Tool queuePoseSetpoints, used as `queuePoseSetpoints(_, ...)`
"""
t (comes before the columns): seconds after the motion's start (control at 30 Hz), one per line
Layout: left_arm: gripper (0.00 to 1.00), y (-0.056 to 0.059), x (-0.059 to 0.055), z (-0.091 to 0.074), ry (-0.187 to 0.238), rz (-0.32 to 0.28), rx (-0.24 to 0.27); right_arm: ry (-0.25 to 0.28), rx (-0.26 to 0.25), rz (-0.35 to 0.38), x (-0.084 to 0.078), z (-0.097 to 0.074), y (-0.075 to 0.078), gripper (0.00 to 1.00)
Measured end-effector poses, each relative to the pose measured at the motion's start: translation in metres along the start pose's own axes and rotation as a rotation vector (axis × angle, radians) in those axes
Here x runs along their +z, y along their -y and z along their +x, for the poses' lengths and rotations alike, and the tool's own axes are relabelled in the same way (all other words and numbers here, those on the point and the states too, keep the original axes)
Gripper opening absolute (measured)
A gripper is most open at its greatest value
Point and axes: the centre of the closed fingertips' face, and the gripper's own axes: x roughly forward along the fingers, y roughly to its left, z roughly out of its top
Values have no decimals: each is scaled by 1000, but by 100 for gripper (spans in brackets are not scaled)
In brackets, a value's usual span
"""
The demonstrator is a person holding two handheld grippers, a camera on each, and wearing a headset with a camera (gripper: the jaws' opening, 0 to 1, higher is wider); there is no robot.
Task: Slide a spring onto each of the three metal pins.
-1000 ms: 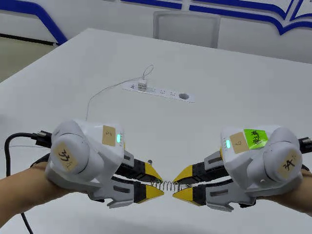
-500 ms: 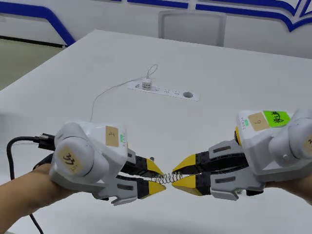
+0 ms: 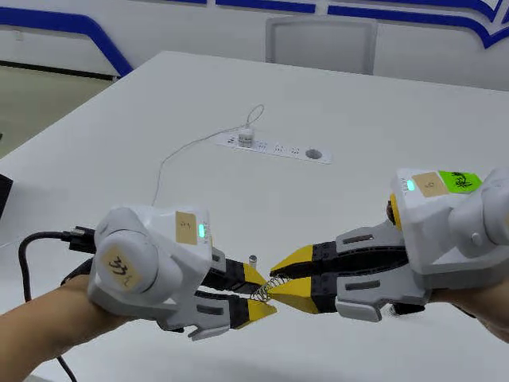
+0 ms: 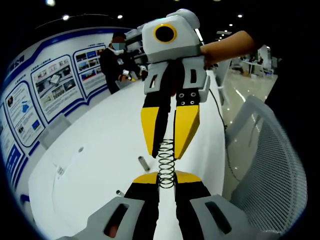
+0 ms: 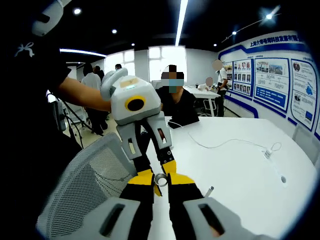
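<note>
A small steel spring (image 3: 265, 288) hangs in the air between my two grippers, just above the white table (image 3: 358, 151). My left gripper (image 3: 261, 301) is shut on its near end, and the right gripper (image 3: 280, 283) pinches the other end with its yellow tips. In the left gripper view the spring (image 4: 166, 165) runs from my own tips (image 4: 165, 179) up into the right gripper's fingertips (image 4: 186, 131). The right gripper view shows the spring (image 5: 161, 179) end on between its tips (image 5: 160, 183). One metal pin (image 3: 253, 259) stands just behind the tips. Two pins (image 4: 141, 162) (image 4: 119, 192) show on the table.
A white power strip (image 3: 278, 149) with a plugged-in adapter (image 3: 248, 137) and a thin white cable lies mid-table. A grey chair (image 3: 320, 44) stands at the far edge. A black cable (image 3: 32, 247) trails from the left gripper. A mesh chair (image 4: 270, 165) sits close behind. People stand in the background.
The right gripper has moved left toward the left one, so the tips now nearly meet and the spring between them looks shorter. The head camera has also shifted.
</note>
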Motion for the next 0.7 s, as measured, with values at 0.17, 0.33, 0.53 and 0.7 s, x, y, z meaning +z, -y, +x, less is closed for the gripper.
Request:
queuePoseSetpoints(0.17,11,1,-1,-1,-1,-29,-2,1,12,7,0,1,-1,10)
queuePoseSetpoints(0.33,12,-2,5,-1,41,-113,21,21,8,42,1,-5,4,10)
queuePoseSetpoints(0.53,31,-10,6,-2,79,-120,81,31,-22,56,1,-13,21,10)
queuePoseSetpoints(0.7,42,-19,-8,-8,42,-136,125,0,-105,59,-1,-12,48,10)
